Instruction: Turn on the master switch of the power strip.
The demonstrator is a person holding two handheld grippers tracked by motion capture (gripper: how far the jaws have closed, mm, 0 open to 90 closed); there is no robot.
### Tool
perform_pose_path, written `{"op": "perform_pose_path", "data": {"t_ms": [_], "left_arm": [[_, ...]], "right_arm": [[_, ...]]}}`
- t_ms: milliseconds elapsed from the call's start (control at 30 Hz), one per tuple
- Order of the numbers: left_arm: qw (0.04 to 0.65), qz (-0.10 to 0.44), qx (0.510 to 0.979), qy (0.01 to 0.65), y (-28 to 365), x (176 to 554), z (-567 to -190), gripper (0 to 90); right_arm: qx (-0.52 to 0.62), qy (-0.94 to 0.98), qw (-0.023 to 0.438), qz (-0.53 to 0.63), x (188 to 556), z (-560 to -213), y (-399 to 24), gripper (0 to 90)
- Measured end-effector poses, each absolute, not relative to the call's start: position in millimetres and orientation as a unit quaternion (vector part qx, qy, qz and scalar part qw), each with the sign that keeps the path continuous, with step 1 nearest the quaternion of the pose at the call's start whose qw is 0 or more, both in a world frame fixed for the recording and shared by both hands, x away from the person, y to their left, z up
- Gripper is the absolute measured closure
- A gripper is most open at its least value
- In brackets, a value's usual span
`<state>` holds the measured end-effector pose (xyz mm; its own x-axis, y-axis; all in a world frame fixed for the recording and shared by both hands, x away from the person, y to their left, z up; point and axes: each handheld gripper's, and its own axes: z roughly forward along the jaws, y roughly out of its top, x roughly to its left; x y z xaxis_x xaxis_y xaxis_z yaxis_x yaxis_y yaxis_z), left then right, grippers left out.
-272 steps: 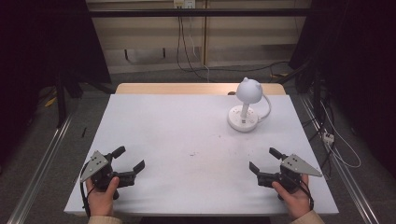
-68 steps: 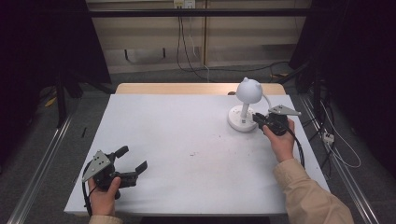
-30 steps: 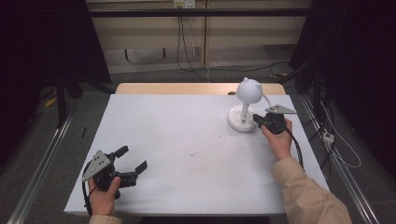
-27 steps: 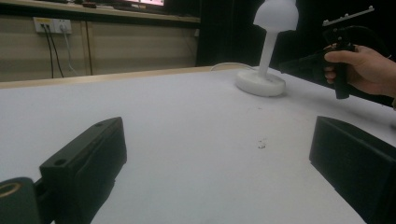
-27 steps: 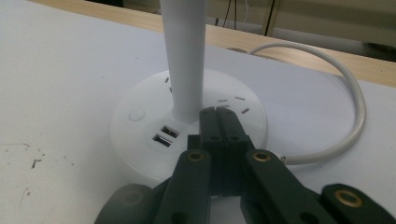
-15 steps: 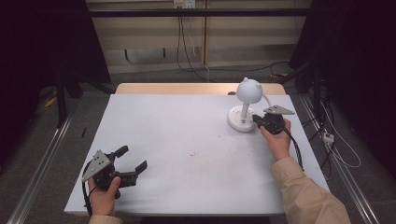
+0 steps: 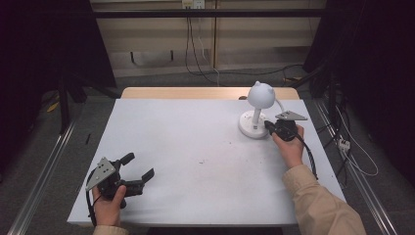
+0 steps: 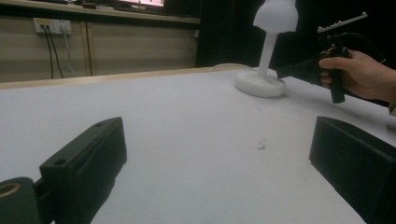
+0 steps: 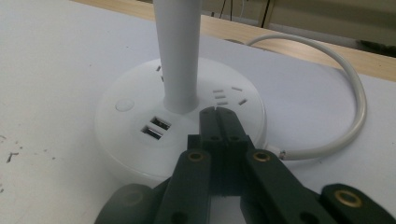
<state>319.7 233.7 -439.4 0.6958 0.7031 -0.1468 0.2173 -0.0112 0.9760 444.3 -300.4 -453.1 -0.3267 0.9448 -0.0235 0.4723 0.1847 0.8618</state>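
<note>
A white desk lamp (image 7: 260, 95) with a round head stands on its disc base (image 7: 252, 129) at the far right of the table. My right gripper (image 7: 266, 126) is shut, with nothing between its jaws. In the right gripper view its joined tips (image 9: 218, 114) lie over the top of the base (image 9: 135, 144), just right of the stem (image 9: 177, 56) and beside two USB ports (image 9: 156, 128). Whether they touch the base I cannot tell. My left gripper (image 7: 141, 164) rests open at the near left of the table, its jaws (image 8: 219, 140) wide apart with nothing between them.
A white table (image 7: 195, 147) carries the lamp; its white cable (image 9: 355, 93) curls off the base to the right. A round button (image 9: 123, 106) sits on the base's left. Loose cables (image 7: 352, 152) lie on the floor to the right of the table.
Since the earliest frame my right gripper has gone from the near right edge up to the lamp base and shut. Over the last second nothing has visibly moved. The left gripper stayed put.
</note>
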Motion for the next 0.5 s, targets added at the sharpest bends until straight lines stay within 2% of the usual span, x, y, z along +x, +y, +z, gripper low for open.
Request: {"op": "perform_pose_path", "data": {"t_ms": [500], "left_arm": [[0.617, 0.198, 0.683, 0.338, 233.6, 319.7, -439.1, 3.6]], "right_arm": [[0.481, 0.719, 0.306, 0.396, 444.5, -455.3, -298.2, 90.0]]}}
